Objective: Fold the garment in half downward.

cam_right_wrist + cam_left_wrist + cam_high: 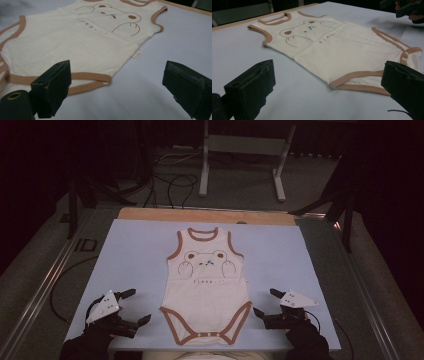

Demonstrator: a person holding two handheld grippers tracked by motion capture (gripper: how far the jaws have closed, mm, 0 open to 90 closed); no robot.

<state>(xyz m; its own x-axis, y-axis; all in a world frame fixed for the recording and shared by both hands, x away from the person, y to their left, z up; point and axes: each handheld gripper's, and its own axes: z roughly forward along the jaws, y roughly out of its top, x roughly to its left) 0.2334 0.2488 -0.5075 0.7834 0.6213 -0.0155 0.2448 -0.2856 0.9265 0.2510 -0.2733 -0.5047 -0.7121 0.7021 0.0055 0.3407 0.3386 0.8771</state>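
- My left gripper sits at the near left of the surface, its fingers spread wide with nothing between them.
- My right gripper sits at the near right, its fingers likewise spread wide and holding nothing.
- Between the two, the cream bodysuit lies flat on the pale blue surface, its snap end nearest me and its neck opening at the far end.
- From the left gripper view, the brown-trimmed leg opening lies just ahead of my fingers, close to the right-hand finger but apart from it; I touch no cloth.
- From the right gripper view, the other leg opening's trim lies just ahead of my left-hand finger, with bare surface in front of the other finger. Whether that finger brushes the trim I cannot tell.
- A small white label sticks out of the bodysuit's side seam, a little farther on.
- Farther up the cloth is the word "sleep..." and then a bear print in brown line.
- Beyond the neck opening the blue covering ends at a strip of bare wood.
- Past the surface, on the floor, are black cables and a white metal stand.
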